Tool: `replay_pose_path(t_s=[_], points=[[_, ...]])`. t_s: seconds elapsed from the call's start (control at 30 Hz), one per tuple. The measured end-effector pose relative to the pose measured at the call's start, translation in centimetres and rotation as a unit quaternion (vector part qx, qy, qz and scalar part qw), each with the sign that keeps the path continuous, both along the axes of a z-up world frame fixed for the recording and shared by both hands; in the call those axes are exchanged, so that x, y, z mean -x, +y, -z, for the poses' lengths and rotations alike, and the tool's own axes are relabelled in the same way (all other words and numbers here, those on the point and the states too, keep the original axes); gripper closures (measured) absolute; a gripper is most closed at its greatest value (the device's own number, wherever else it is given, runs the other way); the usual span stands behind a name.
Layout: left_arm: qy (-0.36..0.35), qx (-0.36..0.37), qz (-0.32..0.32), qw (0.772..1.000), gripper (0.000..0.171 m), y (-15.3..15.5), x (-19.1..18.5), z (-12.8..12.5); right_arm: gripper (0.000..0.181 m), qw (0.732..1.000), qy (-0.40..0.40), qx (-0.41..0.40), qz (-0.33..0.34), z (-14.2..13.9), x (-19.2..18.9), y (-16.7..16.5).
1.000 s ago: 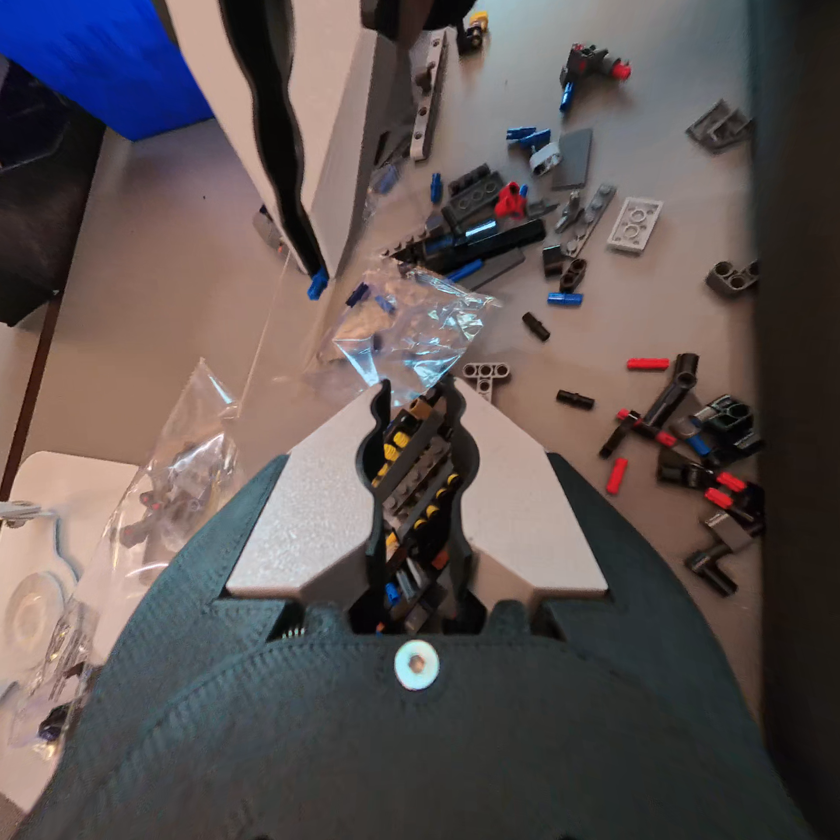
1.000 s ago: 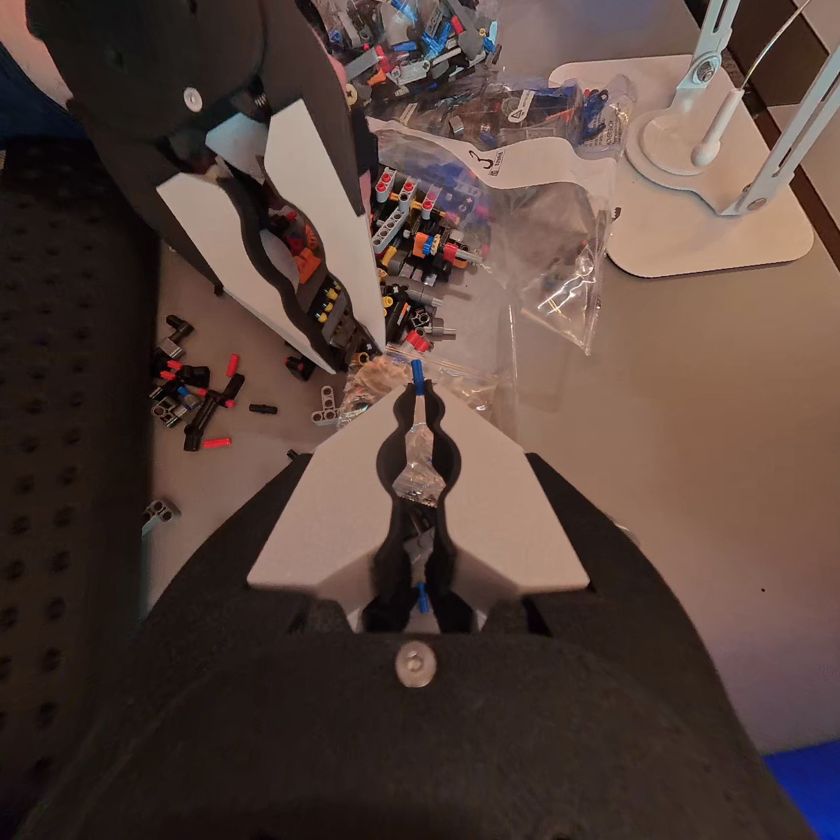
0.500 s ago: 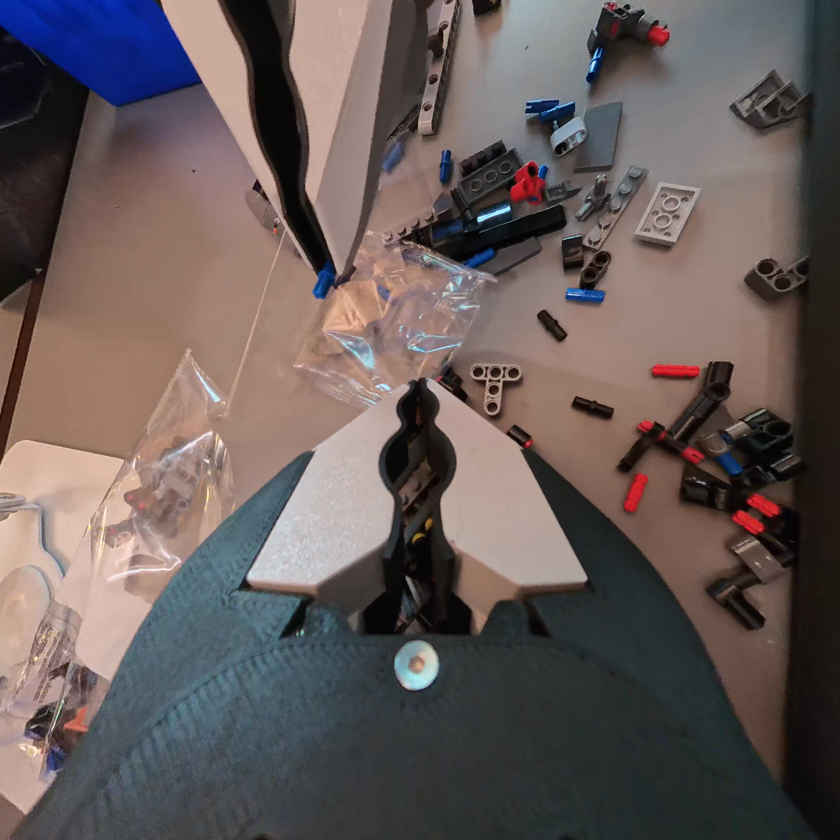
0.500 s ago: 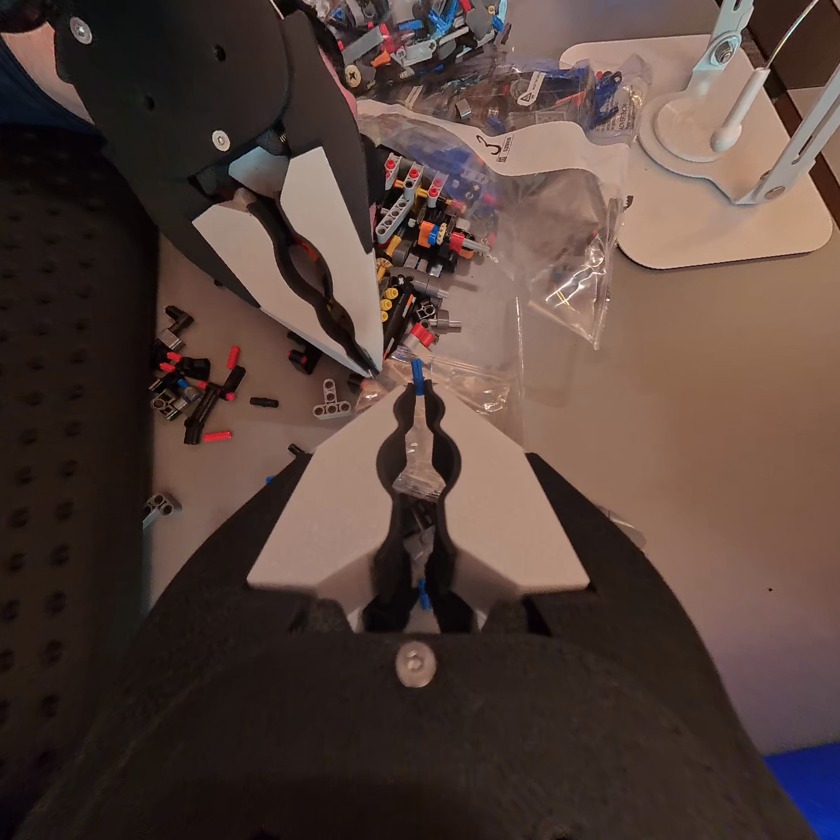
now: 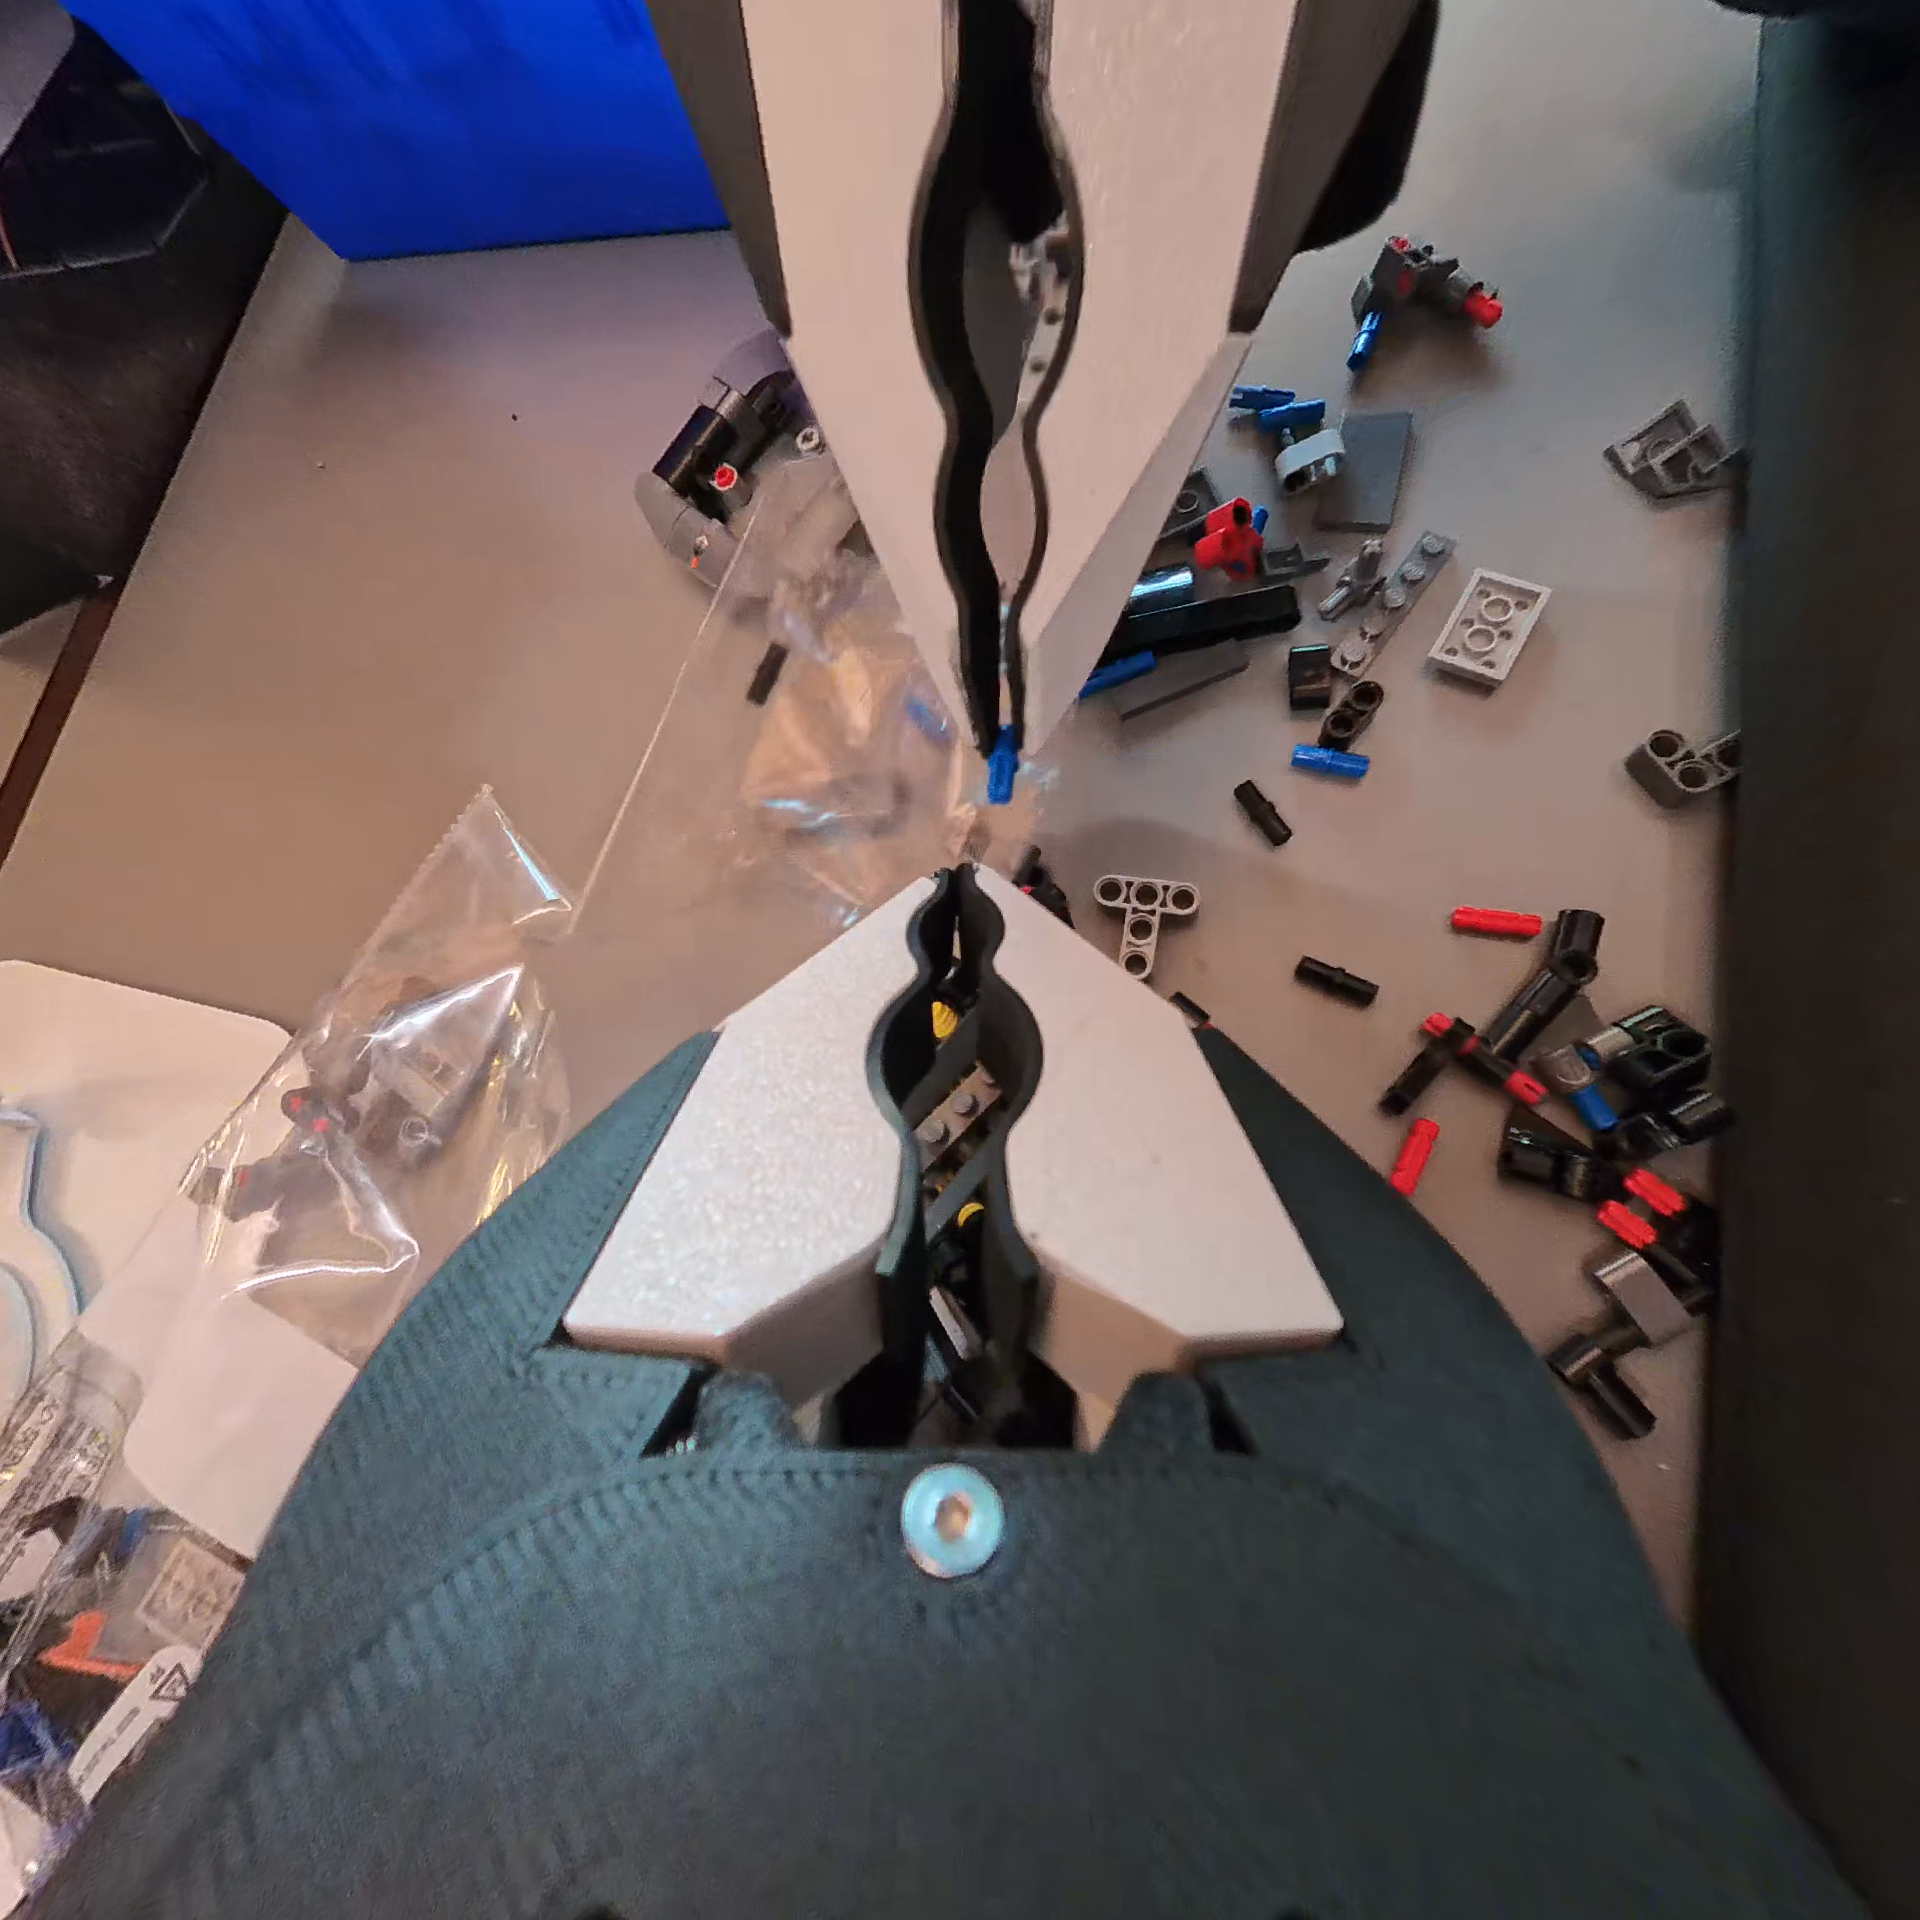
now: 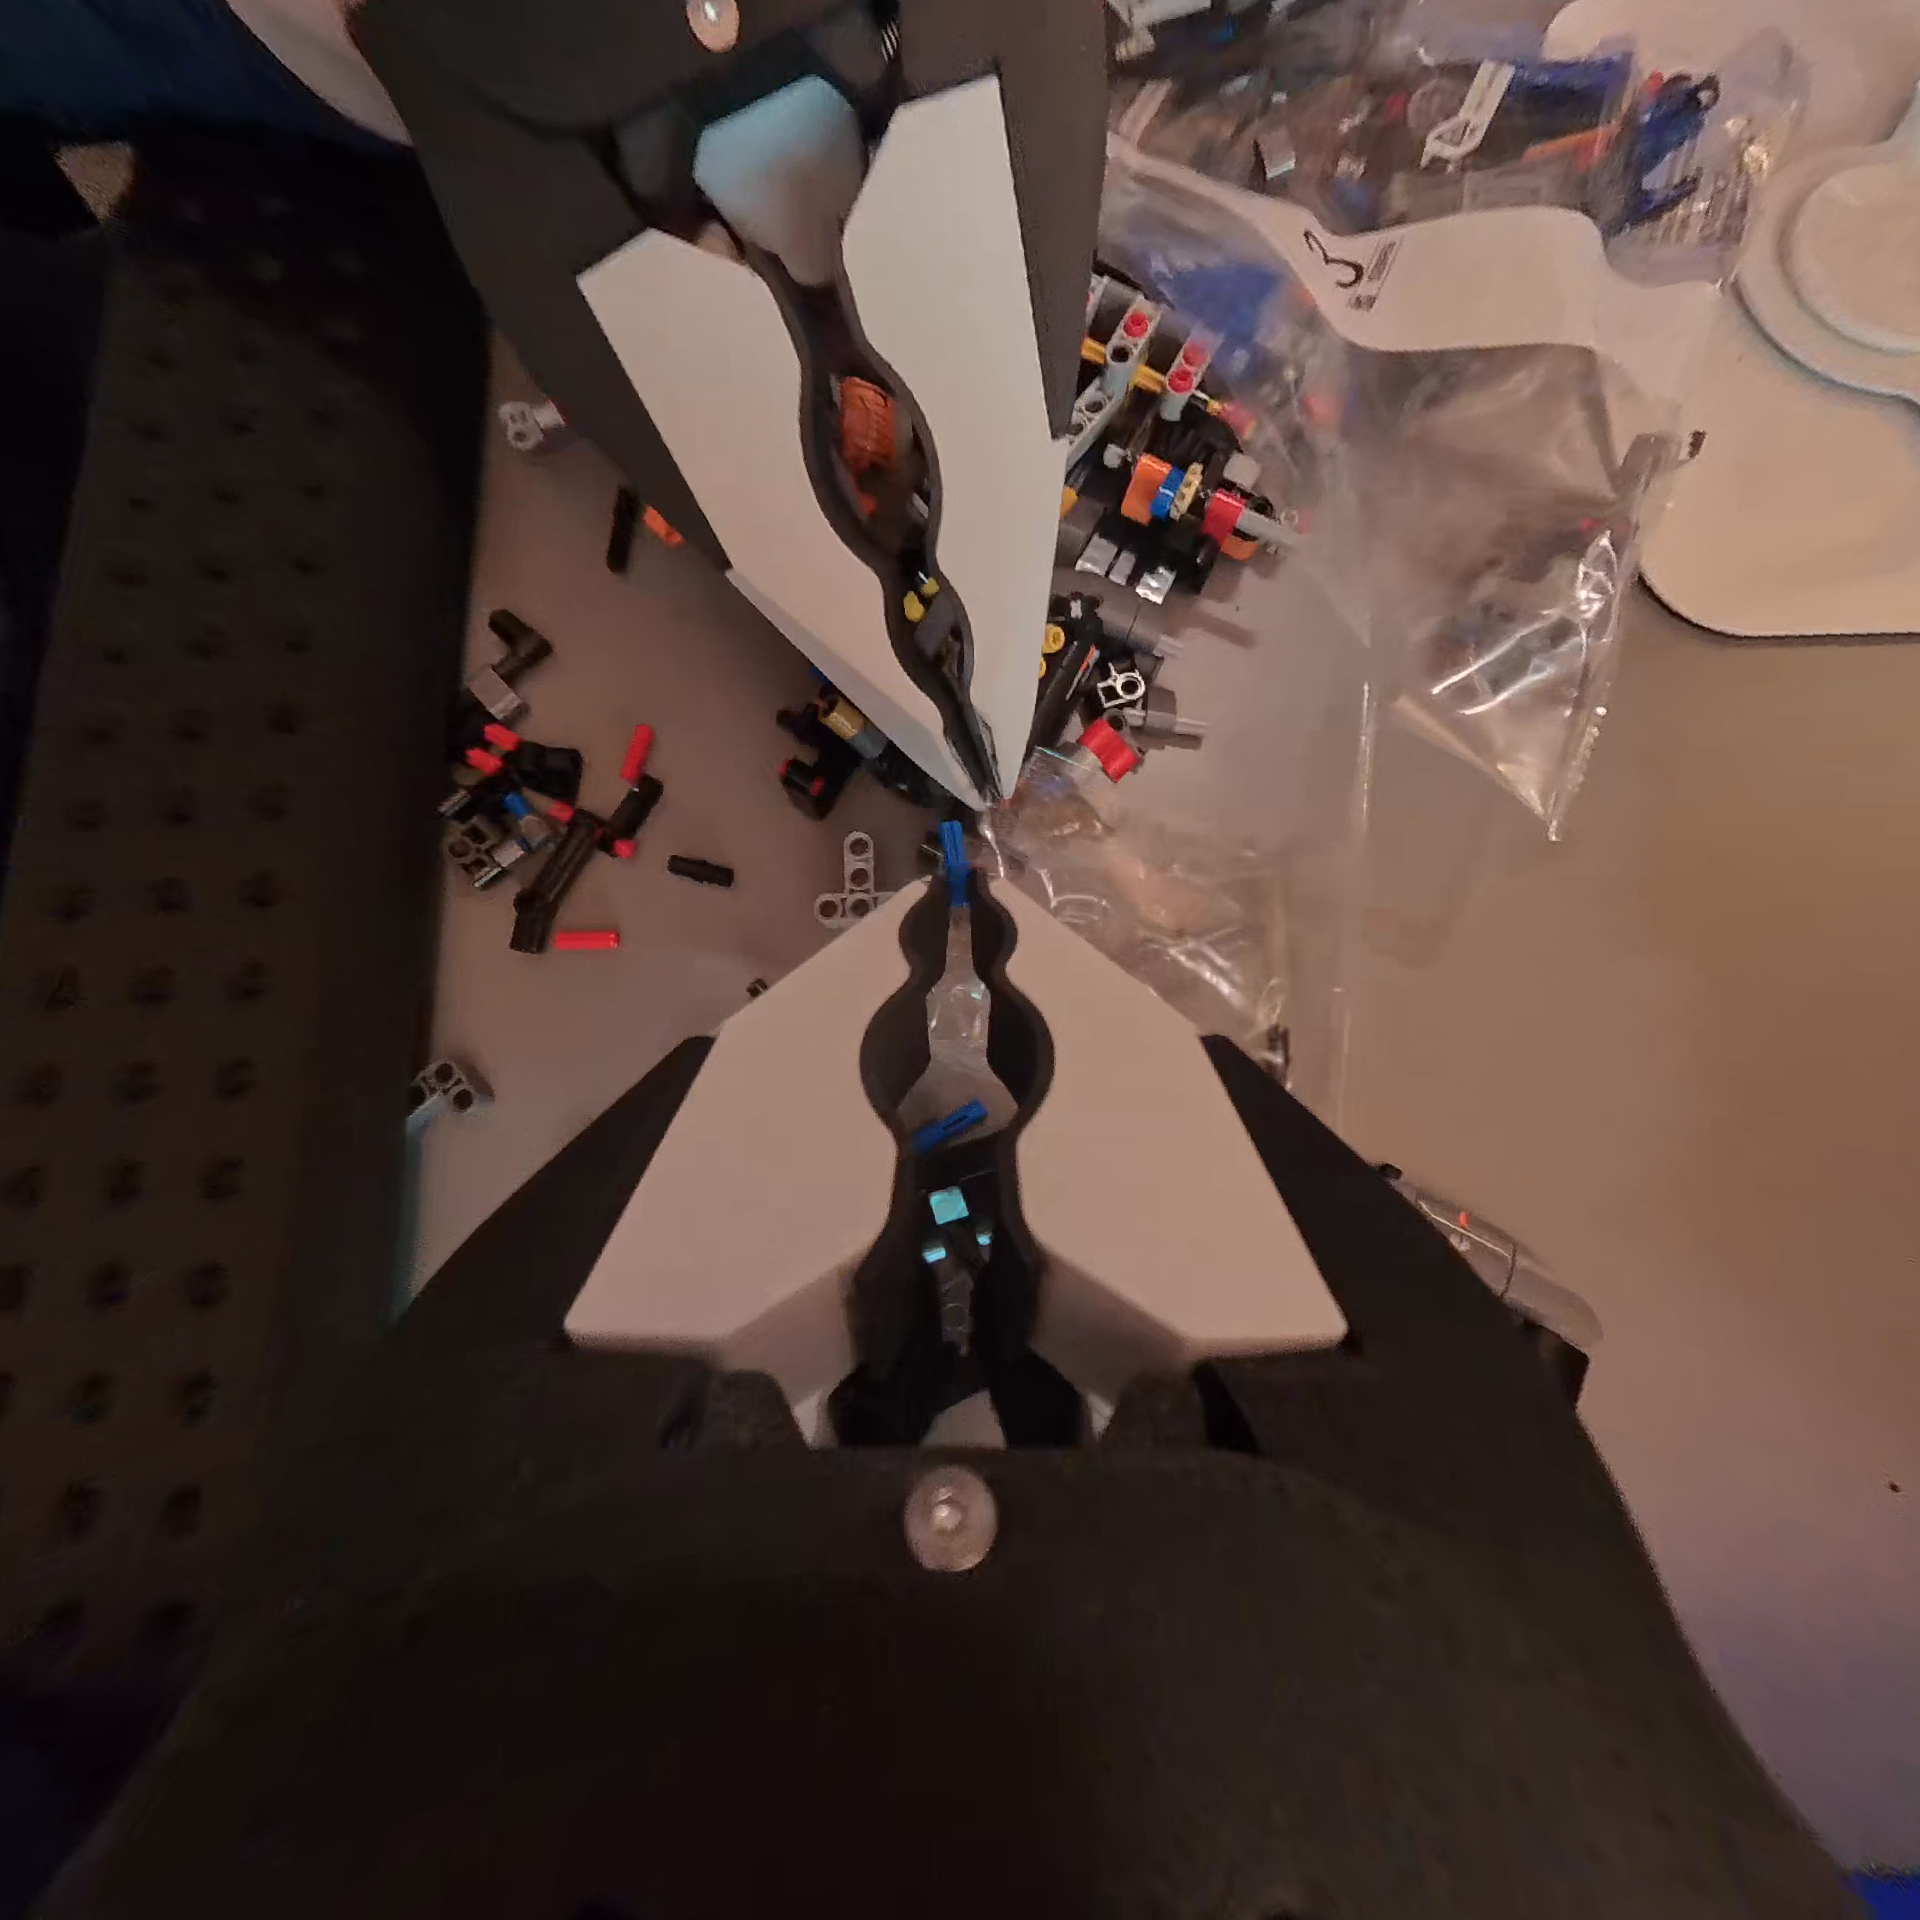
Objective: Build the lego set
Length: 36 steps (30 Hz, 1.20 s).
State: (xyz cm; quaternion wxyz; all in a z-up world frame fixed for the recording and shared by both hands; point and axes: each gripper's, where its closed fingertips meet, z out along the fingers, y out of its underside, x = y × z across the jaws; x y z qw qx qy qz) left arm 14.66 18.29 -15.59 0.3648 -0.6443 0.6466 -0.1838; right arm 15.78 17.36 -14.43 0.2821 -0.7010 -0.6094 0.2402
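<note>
Left claw point(image 5: 964, 878): tips pressed together, nothing visibly pinched at the tips. Partly built lego assembly point(image 5: 961, 1117) shows through the gap between its fingers, lying under the claw; whether it touches the claw cannot be told.

Right claw point(image 6: 956, 894): closed on a small blue pin point(image 6: 952, 850), which sticks out past the tips. In the left wrist view the same claw point(image 5: 1000, 727) comes in from above, pin point(image 5: 1000, 764) pointing toward the left claw's tips. The two claws face each other tip to tip, near but apart.

Crumpled clear bag point(image 5: 831, 769) lies on the worktop point(image 5: 364, 623) just beyond the left claw's tips, beneath the pin. Loose lego pieces point(image 5: 1538, 1049), black, red, blue and grey, are scattered to the right of the left claw; a grey T-shaped beam point(image 5: 1143, 914) sits just right of its tips. Another clear bag with parts point(image 5: 395, 1081) lies to its left.

In the right wrist view, more bags of parts point(image 6: 1455, 208) lie beyond and right of the right claw.
</note>
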Motion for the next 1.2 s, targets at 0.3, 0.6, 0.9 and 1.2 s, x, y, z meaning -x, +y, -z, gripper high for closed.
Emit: replay_pose_path(t_s=[0.3, 0.6, 0.9, 1.2], points=[[-0.019, 0.026, -0.012, 0.999, 0.171, 0.1, 0.0, -0.5, 0.18, 1.0, 0.008, -0.009, -0.008, -0.7, 0.2, -0.4], [-0.03, 0.039, -0.012, 0.999, 0.171, 0.0, -0.1, -0.8, 0.18, 1.0, -0.001, -0.013, 0.007, -0.5, 0.1, 0.1], [-0.034, 0.043, -0.009, 0.998, 0.171, -0.1, -0.2, -0.9, 0.18, 0.999, -0.01, -0.03, 0.02, -0.3, 0.1, 0.7], [-0.035, 0.047, -0.011, 0.998, 0.171, 0.0, -0.1, -0.8, 0.177, 0.999, 0.003, -0.044, 0.032, -1.1, -0.2, 1.2]])
